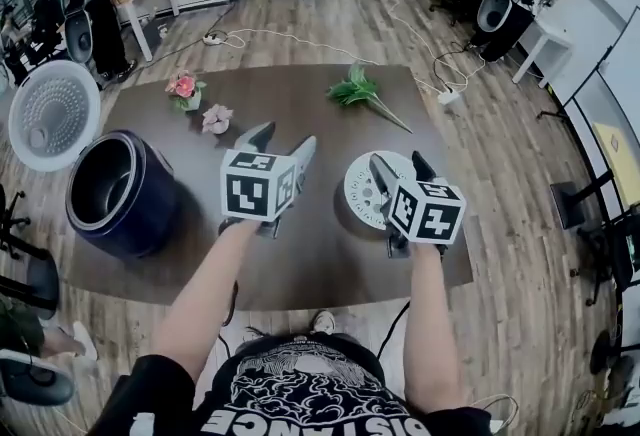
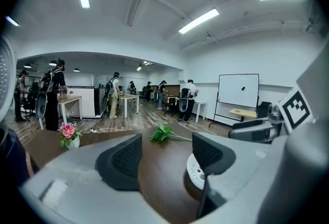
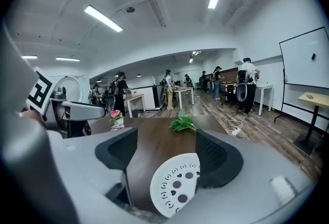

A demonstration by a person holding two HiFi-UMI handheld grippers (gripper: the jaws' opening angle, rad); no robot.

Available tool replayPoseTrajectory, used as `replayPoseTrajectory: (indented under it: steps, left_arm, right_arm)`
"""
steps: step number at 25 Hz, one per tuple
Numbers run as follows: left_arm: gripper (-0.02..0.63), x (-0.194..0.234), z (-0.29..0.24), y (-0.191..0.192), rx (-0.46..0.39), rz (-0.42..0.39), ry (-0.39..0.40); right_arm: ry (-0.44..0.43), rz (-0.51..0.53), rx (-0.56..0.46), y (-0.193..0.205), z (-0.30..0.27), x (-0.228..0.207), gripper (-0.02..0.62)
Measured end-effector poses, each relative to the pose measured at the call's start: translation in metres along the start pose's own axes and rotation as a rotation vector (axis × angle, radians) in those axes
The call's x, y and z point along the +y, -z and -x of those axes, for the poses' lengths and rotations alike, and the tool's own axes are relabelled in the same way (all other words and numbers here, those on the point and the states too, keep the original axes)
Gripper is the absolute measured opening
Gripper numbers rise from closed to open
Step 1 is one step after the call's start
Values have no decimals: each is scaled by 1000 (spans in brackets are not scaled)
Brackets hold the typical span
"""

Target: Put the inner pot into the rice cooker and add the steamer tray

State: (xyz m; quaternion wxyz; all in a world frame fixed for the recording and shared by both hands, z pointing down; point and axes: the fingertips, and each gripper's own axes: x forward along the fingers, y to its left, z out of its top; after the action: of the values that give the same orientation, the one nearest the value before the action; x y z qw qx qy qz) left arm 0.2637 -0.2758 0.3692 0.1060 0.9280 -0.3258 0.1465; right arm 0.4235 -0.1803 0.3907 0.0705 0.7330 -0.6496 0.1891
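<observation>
The dark blue rice cooker (image 1: 140, 214) stands at the table's left end with its white lid (image 1: 52, 114) swung open; a metal inner pot (image 1: 100, 182) sits inside it. The white perforated steamer tray (image 1: 360, 189) lies flat on the table right of centre. My left gripper (image 1: 283, 142) hovers over mid-table, open, with nothing between its jaws (image 2: 165, 159); the tray (image 2: 194, 169) shows just beyond its right finger. My right gripper (image 1: 399, 164) is over the tray, open. In the right gripper view (image 3: 167, 159) the tray (image 3: 175, 187) lies low between the jaws, partly hidden by the right one.
Two small pink flower pots (image 1: 183, 87) (image 1: 216, 119) and a green leafy sprig (image 1: 358, 89) lie on the table's far half. A cable (image 1: 300, 39) runs over the wooden floor behind. Desks and several people stand further back.
</observation>
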Motion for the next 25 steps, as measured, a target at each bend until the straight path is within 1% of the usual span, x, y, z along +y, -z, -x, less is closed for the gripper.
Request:
replayPoseTrajectory:
  steps: [7,12,15,20,25]
  left_arm:
    - [305,-45,-37,14,39,8,48]
    - [305,-68,-61,24,79,15,65]
    - [305,-75,-75,33,102,31,73]
    - [305,-79,-96,62,166,92,87]
    - [305,-74,-116,104,270,159,90]
  right_arm:
    - [44,-27,19,14,12,-52,348]
    - [68,-53,56,26,15,-87,348]
    - [81,-72,84,37,11,-102,348]
    - [95,-106,145,66,2,-122,348]
    - [99,-132,221,97,-10,-135,336]
